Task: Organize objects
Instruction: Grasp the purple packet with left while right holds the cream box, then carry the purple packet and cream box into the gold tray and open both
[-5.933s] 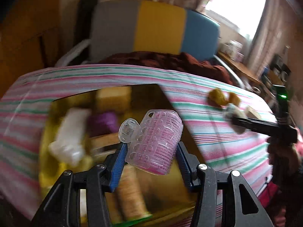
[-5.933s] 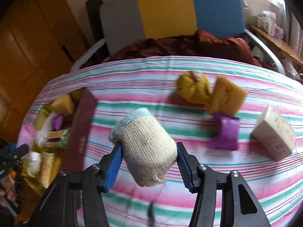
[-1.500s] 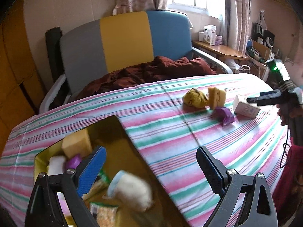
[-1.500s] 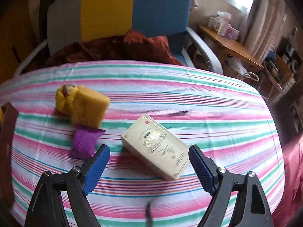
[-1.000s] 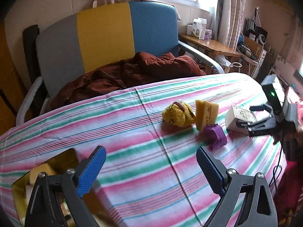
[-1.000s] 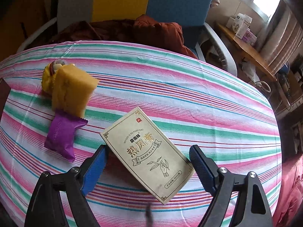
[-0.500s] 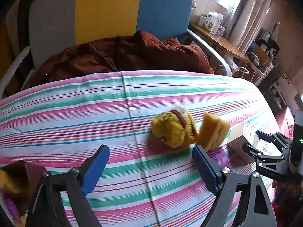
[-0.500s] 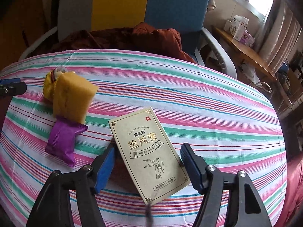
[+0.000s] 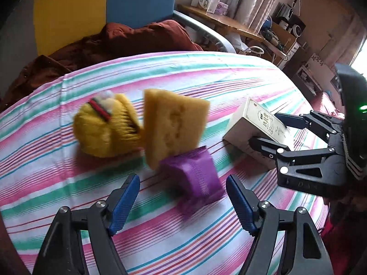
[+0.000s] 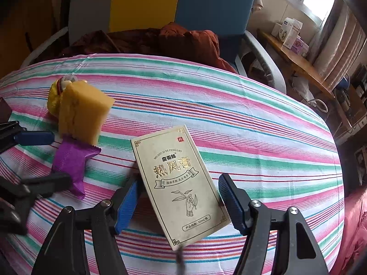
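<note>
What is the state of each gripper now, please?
Left gripper: closing around the purple packet, pads not yet touching it.
Right gripper: shut on the cream box.

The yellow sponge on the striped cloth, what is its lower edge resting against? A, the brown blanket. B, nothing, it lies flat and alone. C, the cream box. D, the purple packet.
D: the yellow sponge stands tilted with its lower edge on the purple packet, well apart from the cream box.
</note>
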`<state>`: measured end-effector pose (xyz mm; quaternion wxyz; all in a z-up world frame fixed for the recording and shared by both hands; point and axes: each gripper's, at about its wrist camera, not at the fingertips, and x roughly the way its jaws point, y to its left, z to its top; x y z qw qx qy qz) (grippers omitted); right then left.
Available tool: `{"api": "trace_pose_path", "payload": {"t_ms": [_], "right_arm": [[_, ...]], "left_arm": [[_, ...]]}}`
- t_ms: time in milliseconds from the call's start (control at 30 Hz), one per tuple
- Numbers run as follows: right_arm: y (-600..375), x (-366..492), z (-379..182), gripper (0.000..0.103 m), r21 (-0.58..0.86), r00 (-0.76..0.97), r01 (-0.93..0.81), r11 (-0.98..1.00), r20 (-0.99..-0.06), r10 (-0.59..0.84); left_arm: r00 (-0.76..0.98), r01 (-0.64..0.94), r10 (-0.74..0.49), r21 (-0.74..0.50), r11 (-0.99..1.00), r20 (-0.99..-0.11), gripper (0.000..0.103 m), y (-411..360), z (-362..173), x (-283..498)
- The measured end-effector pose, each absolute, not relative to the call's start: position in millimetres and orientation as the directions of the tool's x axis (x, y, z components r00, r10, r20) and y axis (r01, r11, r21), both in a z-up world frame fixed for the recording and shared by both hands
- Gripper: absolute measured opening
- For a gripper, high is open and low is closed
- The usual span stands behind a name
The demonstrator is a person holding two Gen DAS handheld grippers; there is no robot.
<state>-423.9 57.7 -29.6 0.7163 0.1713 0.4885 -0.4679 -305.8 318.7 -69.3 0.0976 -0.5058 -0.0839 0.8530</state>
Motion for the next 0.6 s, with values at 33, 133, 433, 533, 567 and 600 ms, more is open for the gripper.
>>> {"api": "trace_pose_path", "payload": {"t_ms": [33,133,433,533,567,600], "right_arm": [[58,-423,-31,0.069,-0.216,0.081,0.836,0.505,-0.861,-0.502],[58,-424,-33,0.069,-0.223,0.075,0.832,0.508,-0.862,-0.501],[62,-422,-35,0.053,-0.213,0.107,0.807,0.551,-0.865,-0.49],[63,-422,-35,0.052,-0.209,0.112,0.806,0.554,-0.865,-0.489],[62,-423,-35,0.052,-0.205,0.114,0.807,0.553,-0.865,-0.488],[62,-423,-35,0.052,-0.203,0.115,0.809,0.552,-0.866,-0.487]], "left_arm": [[-0.467,-0.083,0.246,-0.235,-0.969,-0.849,0.077,322,-71,-307],[-0.459,-0.081,0.221,-0.207,-0.975,-0.861,0.075,333,-77,-313],[-0.483,-0.061,0.176,-0.167,-0.984,-0.858,0.035,318,-83,-293],[-0.486,-0.06,0.17,-0.161,-0.985,-0.857,0.034,313,-82,-266],[-0.485,-0.069,0.17,-0.156,-0.985,-0.858,0.034,313,-83,-256],[-0.484,-0.076,0.169,-0.151,-0.986,-0.858,0.034,312,-82,-247]]}}
